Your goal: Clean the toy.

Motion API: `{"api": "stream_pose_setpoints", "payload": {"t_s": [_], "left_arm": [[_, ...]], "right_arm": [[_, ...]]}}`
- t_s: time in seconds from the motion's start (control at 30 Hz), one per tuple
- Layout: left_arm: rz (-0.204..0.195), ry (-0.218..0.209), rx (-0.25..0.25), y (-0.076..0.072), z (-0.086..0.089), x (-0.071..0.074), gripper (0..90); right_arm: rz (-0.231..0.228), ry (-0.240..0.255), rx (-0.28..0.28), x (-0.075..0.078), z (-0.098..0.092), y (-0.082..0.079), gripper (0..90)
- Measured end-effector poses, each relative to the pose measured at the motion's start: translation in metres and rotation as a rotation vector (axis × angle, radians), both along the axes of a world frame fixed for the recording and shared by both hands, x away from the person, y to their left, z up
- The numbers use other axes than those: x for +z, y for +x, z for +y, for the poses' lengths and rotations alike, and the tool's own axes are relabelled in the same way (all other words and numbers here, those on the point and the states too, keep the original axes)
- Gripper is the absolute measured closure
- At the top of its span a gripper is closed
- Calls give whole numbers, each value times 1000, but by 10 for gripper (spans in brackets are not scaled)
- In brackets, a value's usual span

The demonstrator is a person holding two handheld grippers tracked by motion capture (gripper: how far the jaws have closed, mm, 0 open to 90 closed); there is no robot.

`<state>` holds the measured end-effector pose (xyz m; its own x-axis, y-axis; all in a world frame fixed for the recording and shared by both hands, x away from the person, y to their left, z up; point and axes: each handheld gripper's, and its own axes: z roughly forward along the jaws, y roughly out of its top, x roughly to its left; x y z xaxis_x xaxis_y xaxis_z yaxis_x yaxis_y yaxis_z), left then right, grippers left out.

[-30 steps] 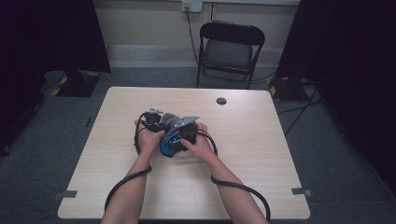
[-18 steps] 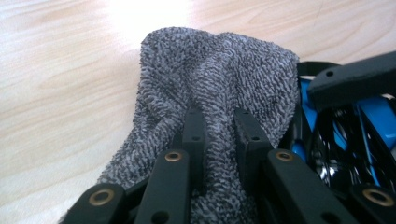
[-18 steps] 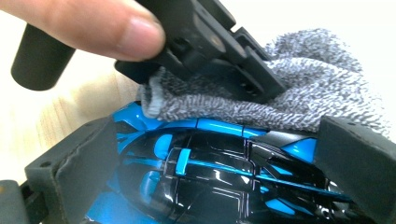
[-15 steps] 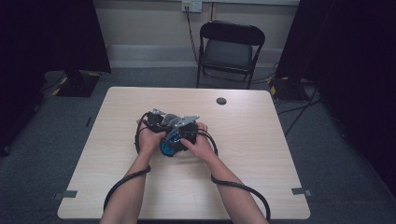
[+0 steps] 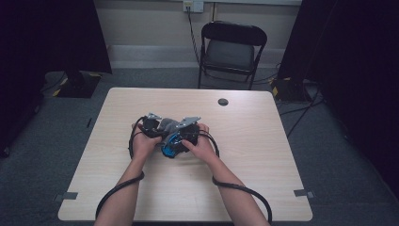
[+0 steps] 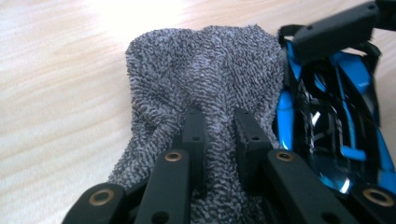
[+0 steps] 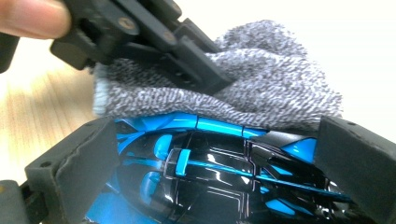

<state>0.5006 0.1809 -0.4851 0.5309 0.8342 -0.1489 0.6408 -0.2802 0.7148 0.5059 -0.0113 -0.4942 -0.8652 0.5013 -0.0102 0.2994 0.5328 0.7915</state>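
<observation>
A blue and black toy car (image 7: 210, 172) sits between the jaws of my right gripper (image 7: 219, 158), whose pads press on its two ends. My left gripper (image 6: 219, 119) is shut on a bunched grey terry cloth (image 6: 205, 70), and the cloth lies against the car (image 6: 336, 112) along its side. In the right gripper view the cloth (image 7: 261, 88) rests on the car's far edge, with the left gripper (image 7: 187, 51) coming in from the upper left. In the high view both grippers, left (image 5: 150, 126) and right (image 5: 189, 129), meet over the car (image 5: 170, 145) at mid-table.
The light wooden table (image 5: 263, 155) has a small dark round disc (image 5: 223, 101) near its far edge. A black folding chair (image 5: 231, 47) stands behind the table. Black cables (image 5: 244, 190) trail from both grippers toward the near edge.
The left gripper with the cloth has shifted a little along the car. The right hand and the car have kept still.
</observation>
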Motion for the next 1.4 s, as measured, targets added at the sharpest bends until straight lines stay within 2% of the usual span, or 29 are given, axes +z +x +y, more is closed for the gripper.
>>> {"api": "stream_pose_setpoints", "payload": {"t_s": [0.13,0.53,0.73,1.27,1.4], "left_arm": [[-1,-6,-3,-6,5,-1,772],[9,15,-14,-22,17,1,773],[20,9,-17,-33,26,2,773],[14,-22,-25,-61,39,2,774],[14,-18,-32,-65,41,2,774]], "right_arm": [[-1,2,1,0,0,0,0],[-5,11,-1,-1,0,-1,0],[0,4,-5,0,1,-1,0],[-3,0,-5,0,1,-1,0],[-1,5,-8,0,1,-1,0]]}}
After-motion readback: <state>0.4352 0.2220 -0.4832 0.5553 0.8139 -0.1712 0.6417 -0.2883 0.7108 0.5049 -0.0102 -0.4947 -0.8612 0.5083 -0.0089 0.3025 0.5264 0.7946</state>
